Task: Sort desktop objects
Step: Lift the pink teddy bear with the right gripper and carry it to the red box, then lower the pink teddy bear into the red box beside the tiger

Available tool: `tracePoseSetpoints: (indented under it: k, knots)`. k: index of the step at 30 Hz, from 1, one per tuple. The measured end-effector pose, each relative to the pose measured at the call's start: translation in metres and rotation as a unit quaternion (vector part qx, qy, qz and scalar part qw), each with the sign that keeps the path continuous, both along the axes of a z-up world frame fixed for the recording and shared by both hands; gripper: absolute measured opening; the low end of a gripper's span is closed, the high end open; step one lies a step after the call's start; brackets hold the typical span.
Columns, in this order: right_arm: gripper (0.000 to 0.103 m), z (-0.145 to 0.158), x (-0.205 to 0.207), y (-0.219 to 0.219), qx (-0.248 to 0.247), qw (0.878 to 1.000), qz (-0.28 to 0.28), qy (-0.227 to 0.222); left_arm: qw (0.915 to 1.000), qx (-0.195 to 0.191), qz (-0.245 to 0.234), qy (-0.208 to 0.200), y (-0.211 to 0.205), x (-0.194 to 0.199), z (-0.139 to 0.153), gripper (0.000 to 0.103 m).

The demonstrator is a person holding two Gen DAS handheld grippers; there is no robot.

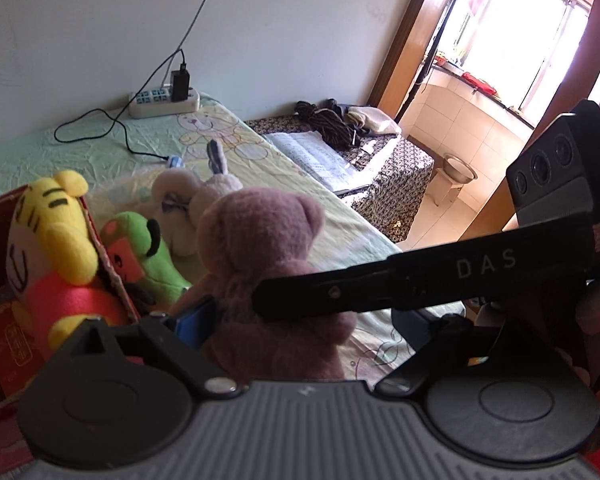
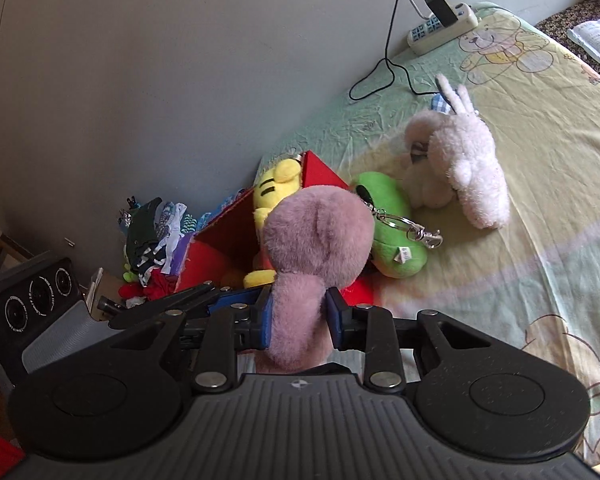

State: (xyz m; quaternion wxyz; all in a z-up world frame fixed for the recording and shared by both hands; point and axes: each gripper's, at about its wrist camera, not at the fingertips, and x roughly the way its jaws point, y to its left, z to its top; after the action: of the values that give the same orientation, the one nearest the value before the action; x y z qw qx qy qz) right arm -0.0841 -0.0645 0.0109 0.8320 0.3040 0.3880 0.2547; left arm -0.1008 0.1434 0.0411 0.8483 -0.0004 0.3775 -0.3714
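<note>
My right gripper (image 2: 298, 320) is nearest the lens: its blue-padded fingers (image 2: 337, 314) pinch the purple-pink plush bear (image 2: 314, 248) at the narrow part below its head, fur bulging above and below the pads. My left gripper (image 1: 236, 312) is beside the same bear; I see one blue pad against the fur, but the right gripper's black finger crosses in front, so I cannot tell whether my left fingers are spread or pressed.

All positions are given against the red box (image 2: 224, 232). The bear is held just above its near corner, not yet inside. The yellow tiger plush (image 2: 274, 188) already sits in the box. The green plush (image 2: 392, 220), with a metal key-ring clip, lies on the bedsheet touching the box's outer wall. The white rabbit plush (image 2: 464, 164) lies beyond the green one, farther from the box.

Judgement: the step in hand is carrying the bear to the box. The next move calls for shifting it over the opening, clear of the tiger, then spreading the fingers.
</note>
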Motion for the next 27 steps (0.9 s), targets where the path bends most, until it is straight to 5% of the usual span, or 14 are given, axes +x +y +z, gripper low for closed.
tracePoseSetpoints:
  k: [14, 27]
  knots:
    - [0.029, 0.041, 0.019, 0.089, -0.003, 0.993, 0.034, -0.111, 0.9930, -0.036, 0.053, -0.099, 0.097, 0.003, 0.048, 0.096]
    - [0.029, 0.025, 0.099, 0.172, -0.078, 0.986, 0.126, -0.080, 0.9841, -0.067, 0.162, -0.025, 0.160, 0.070, 0.001, 0.096]
